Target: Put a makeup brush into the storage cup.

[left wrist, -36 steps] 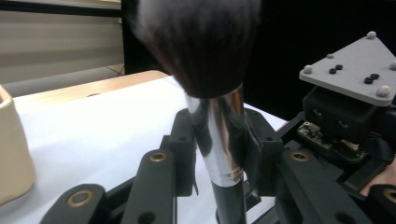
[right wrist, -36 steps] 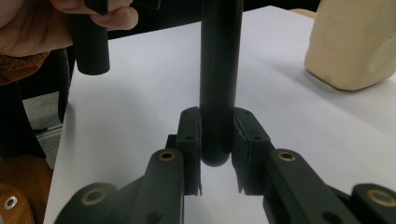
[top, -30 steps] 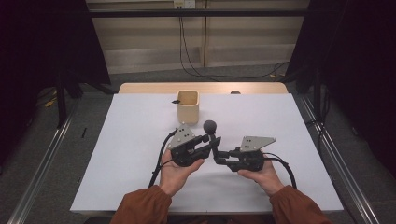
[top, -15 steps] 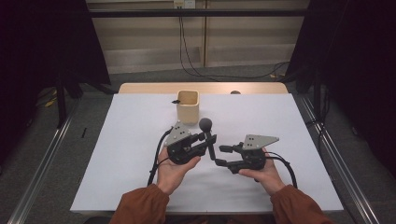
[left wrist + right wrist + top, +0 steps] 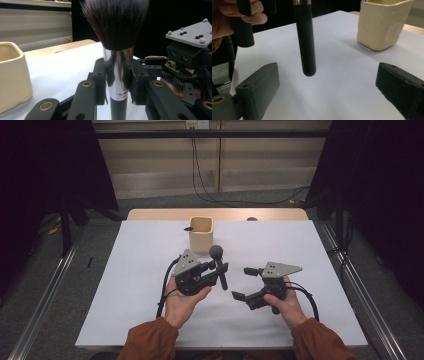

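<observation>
My left gripper (image 5: 216, 270) is clamped on the makeup brush (image 5: 219, 265), handle hanging down and bristles up, while my right gripper (image 5: 245, 283) stands with jaws spread just beside it, holding nothing. Beyond the brush head sits the cream cup (image 5: 201, 233); its inside is hidden from me.

Rust-orange sleeves (image 5: 150, 340), black grippers, grey three-cornered plates (image 5: 281, 269)

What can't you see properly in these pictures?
- Brush: its bristle tips are cut off by the top edge of the left gripper view.
- Cup: its inside is hidden by its own wall in the high view.
- Small dark thing beside the cup: too small to tell in the high view.
</observation>
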Motion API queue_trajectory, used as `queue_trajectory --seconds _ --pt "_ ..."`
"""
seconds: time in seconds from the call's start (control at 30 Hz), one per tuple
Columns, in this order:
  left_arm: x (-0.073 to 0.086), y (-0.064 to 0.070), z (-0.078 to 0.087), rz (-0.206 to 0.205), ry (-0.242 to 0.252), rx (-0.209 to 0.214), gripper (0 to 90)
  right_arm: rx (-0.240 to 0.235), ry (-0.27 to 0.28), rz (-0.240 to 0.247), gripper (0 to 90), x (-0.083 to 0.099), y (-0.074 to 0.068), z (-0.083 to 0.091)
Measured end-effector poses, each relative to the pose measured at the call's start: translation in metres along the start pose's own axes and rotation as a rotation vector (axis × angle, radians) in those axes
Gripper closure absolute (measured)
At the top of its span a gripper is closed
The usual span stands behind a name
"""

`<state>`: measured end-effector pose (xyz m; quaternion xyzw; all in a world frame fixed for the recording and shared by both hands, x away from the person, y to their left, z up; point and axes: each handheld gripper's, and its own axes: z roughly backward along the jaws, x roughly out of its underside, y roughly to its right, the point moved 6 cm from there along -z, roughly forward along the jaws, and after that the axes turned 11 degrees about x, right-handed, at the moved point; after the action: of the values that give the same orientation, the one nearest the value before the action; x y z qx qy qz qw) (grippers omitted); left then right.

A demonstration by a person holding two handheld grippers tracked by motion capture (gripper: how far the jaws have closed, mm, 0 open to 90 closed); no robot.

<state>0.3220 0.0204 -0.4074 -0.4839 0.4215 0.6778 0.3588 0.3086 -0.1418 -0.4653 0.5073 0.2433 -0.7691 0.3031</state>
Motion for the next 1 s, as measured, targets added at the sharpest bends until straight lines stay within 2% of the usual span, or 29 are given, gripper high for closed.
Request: queue_trajectory --seconds 0.1,0.13,0.2,0.4,0.5,0.63,0.73,0.83,1.0 --pt "-0.001 -0.002 0.003 0.003 -0.001 -0.004 70.6 0.054 -0.005 -0.031 0.0 0.0 0.004 0.001" --pt "-0.001 -0.002 0.004 0.003 0.001 -0.006 70.5 0.083 -0.002 -0.03 0.8 0.0 0.005 0.001" --pt "-0.002 -0.004 0.006 0.009 0.001 -0.009 70.6 0.107 0.0 -0.024 0.6 0.0 0.006 0.003" --pt "-0.002 -0.008 0.012 0.008 -0.003 -0.019 70.5 0.129 0.016 -0.045 0.6 -0.001 0.009 0.011" --pt "-0.002 -0.011 0.016 0.014 -0.008 -0.02 70.5 0.173 0.014 -0.054 0.8 -0.002 0.015 0.018" --pt "-0.003 -0.015 0.021 0.017 -0.008 -0.026 70.6 0.2 0.026 -0.071 0.8 0.0 0.021 0.029" --pt "-0.004 -0.018 0.024 0.021 -0.01 -0.029 70.5 0.258 0.062 -0.081 0.8 0.001 0.025 0.036" --pt "-0.005 -0.02 0.027 0.028 -0.009 -0.034 70.5 0.278 0.072 -0.096 0.7 0.003 0.027 0.041" --pt "-0.007 -0.024 0.032 0.026 -0.019 -0.038 70.5 0.303 0.082 -0.09 0.8 0.008 0.029 0.05"
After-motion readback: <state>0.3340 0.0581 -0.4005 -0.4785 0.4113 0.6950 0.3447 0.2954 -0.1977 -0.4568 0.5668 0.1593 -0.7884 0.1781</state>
